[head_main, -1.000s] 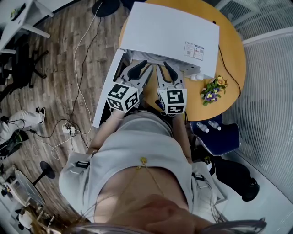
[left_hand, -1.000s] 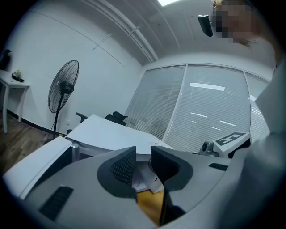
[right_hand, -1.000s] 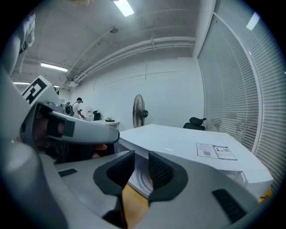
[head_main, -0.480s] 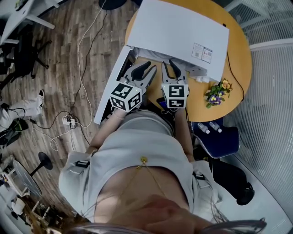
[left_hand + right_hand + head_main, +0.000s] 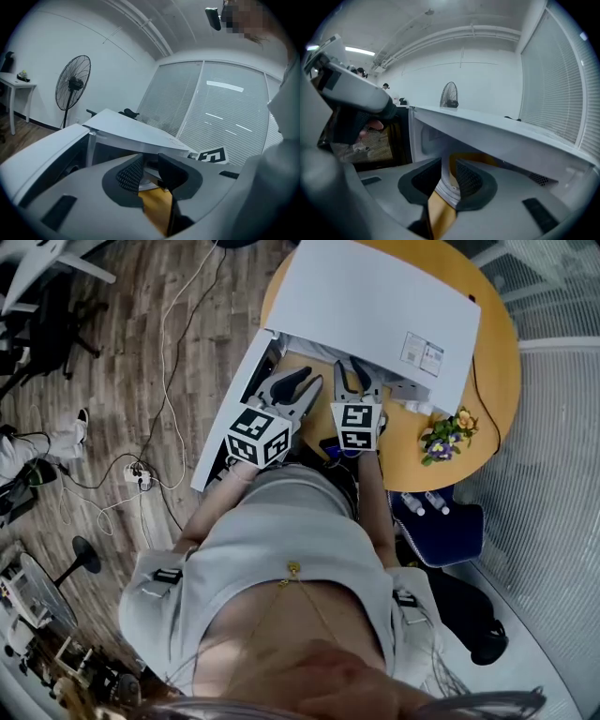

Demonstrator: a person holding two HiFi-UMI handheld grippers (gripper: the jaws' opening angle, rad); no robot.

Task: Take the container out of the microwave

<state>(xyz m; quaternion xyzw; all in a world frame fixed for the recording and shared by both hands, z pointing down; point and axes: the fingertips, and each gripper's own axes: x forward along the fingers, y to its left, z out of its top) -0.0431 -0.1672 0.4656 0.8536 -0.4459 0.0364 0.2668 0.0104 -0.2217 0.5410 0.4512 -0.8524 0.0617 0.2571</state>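
The white microwave [image 5: 375, 306] stands on the round wooden table [image 5: 487, 352] with its door [image 5: 230, 418] swung open to the left. Both grippers are at the mouth of the oven. My left gripper [image 5: 298, 390] points in near the door hinge, its jaws a narrow gap apart. My right gripper [image 5: 356, 376] reaches under the front edge of the microwave [image 5: 497, 136], jaws also slightly apart. Through each gap a white ribbed rim, seemingly the container [image 5: 447, 187] [image 5: 149, 177], shows low at the oven's mouth. From the head view the container is hidden.
A small bunch of flowers [image 5: 445, 435] lies on the table right of the microwave, with a black cable [image 5: 483, 413] behind it. A blue chair [image 5: 441, 531] holding small bottles stands to my right. Cables and a power strip [image 5: 136, 486] lie on the wooden floor to the left.
Both grippers have moved forward towards the oven's mouth; the right one's fingertips now reach under the microwave's front edge. The jaw gaps look unchanged.
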